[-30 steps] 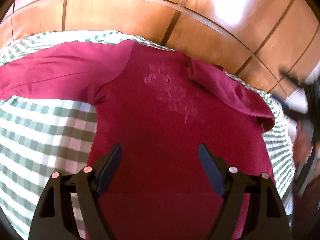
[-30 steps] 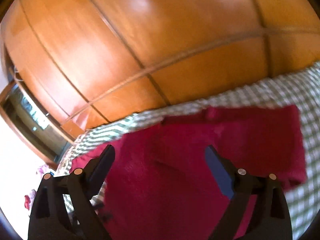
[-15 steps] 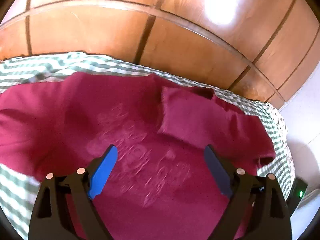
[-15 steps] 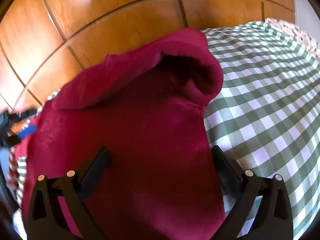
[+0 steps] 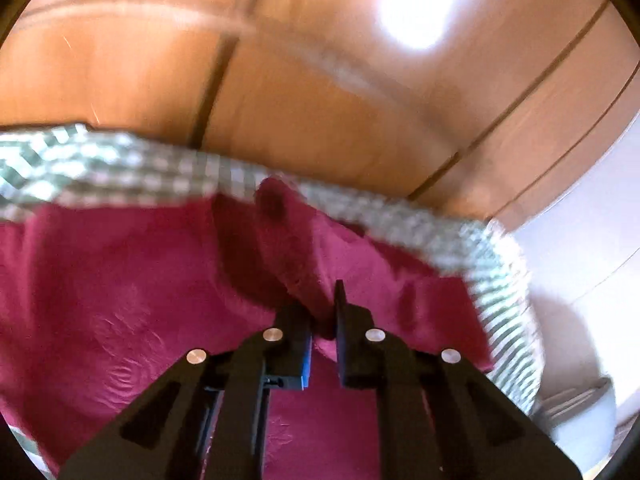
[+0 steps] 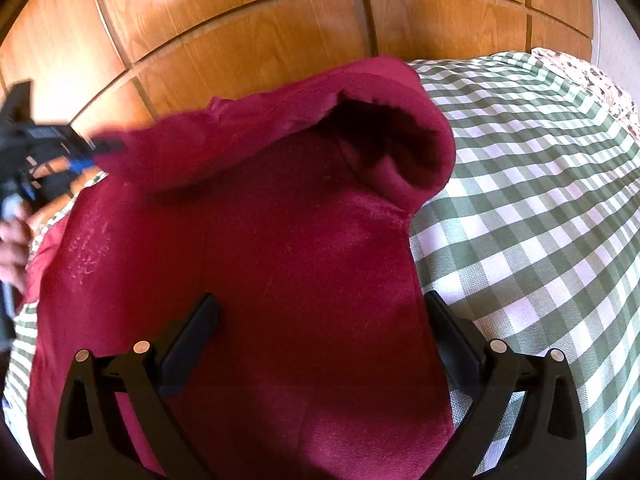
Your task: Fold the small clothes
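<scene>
A small magenta long-sleeved top (image 5: 132,280) with an embossed flower lies on a green-and-white checked cloth (image 5: 120,168). My left gripper (image 5: 322,320) is shut on a folded sleeve (image 5: 296,256) of the top and holds it raised. In the right wrist view the top (image 6: 280,272) fills the middle, with a sleeve cuff (image 6: 404,148) curled open at the back. My right gripper (image 6: 320,320) is open just above the top's body, its jaws wide apart. The left gripper (image 6: 36,152) shows at the far left, pinching the lifted sleeve.
A wooden panelled wall (image 6: 256,28) rises right behind the checked cloth (image 6: 540,220). A flowered fabric (image 6: 592,80) lies at the far right edge. A white wall and a pale object (image 5: 580,404) are at the right in the left wrist view.
My left gripper has closed on the folded sleeve and lifted it. My right gripper stayed open and hardly moved over the top.
</scene>
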Demonstrator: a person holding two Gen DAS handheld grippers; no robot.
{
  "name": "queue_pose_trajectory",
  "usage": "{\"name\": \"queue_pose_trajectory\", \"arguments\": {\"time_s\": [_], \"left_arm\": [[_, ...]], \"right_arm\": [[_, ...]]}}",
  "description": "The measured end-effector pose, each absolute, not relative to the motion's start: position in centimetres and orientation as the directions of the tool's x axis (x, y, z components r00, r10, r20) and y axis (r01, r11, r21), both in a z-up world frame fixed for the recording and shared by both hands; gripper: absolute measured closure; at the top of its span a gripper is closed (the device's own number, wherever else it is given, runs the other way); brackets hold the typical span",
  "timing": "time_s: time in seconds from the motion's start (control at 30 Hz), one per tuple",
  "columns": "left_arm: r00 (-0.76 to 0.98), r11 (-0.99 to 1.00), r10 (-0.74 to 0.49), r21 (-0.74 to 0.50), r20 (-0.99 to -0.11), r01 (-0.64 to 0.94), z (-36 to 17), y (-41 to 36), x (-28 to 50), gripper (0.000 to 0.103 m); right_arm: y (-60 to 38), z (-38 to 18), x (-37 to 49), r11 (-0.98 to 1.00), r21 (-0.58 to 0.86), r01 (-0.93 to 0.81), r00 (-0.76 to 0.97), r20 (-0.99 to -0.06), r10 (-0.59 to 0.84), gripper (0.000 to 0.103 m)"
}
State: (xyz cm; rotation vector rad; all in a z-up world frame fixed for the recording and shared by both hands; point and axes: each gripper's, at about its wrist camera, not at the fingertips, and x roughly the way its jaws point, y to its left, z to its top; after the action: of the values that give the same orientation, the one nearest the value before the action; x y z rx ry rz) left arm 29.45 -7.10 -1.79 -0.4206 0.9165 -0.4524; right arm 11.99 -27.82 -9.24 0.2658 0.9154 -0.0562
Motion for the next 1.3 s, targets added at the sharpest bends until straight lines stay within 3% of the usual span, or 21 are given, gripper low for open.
{"name": "queue_pose_trajectory", "arguments": {"time_s": [0.13, 0.37, 0.53, 0.67, 0.8, 0.87, 0.93, 1.07, 1.3], "left_arm": [[0.616, 0.833, -0.500, -0.532, -0.609, 0.150, 0.1, -2.9, 27.7, 0.095], [0.547, 0.913, -0.358, -0.407, -0.757, 0.033, -6.1, -0.4, 26.0, 0.094], [0.557, 0.949, -0.287, -0.310, -0.779, 0.055, -7.3, -1.6, 25.0, 0.093], [0.569, 0.961, -0.248, -0.276, -0.784, 0.038, -7.4, -1.3, 25.4, 0.086], [0.585, 0.970, -0.218, -0.240, -0.781, 0.042, -7.6, -1.3, 25.3, 0.076], [0.594, 0.968, -0.218, -0.251, -0.775, 0.028, -7.2, -0.7, 24.4, 0.052], [0.614, 0.964, -0.202, -0.267, -0.763, -0.015, -6.8, 0.9, 23.5, 0.041], [0.612, 0.910, -0.243, -0.394, -0.753, -0.124, -7.0, 6.4, 21.0, 0.041], [0.616, 0.757, -0.202, -0.521, -0.761, -0.395, -8.1, 17.7, 15.5, 0.042]], "right_arm": [[-27.8, -9.3, 12.0, 0.966, 0.202, 0.160, 0.610, -0.790, 0.064, 0.003], [-27.7, -9.3, 12.0, 0.968, 0.192, 0.158, 0.604, -0.795, 0.059, 0.003], [-27.7, -7.3, 12.1, 0.963, 0.195, 0.183, 0.595, -0.802, 0.049, 0.003], [-25.9, -3.3, 13.9, 0.978, 0.176, 0.115, 0.678, -0.733, 0.052, 0.003], [-23.6, -4.0, 17.8, 0.993, 0.079, 0.083, 0.643, -0.766, 0.007, 0.003], [-22.9, -6.6, 19.7, 0.995, 0.035, 0.098, 0.564, -0.825, -0.027, 0.003], [-22.5, -8.5, 20.0, 0.995, 0.014, 0.098, 0.557, -0.829, -0.043, 0.003], [-22.7, -8.3, 19.4, 0.994, 0.040, 0.100, 0.585, -0.811, -0.026, 0.003], [-22.3, -8.3, 19.0, 0.995, 0.019, 0.099, 0.586, -0.809, -0.043, 0.003]]}}
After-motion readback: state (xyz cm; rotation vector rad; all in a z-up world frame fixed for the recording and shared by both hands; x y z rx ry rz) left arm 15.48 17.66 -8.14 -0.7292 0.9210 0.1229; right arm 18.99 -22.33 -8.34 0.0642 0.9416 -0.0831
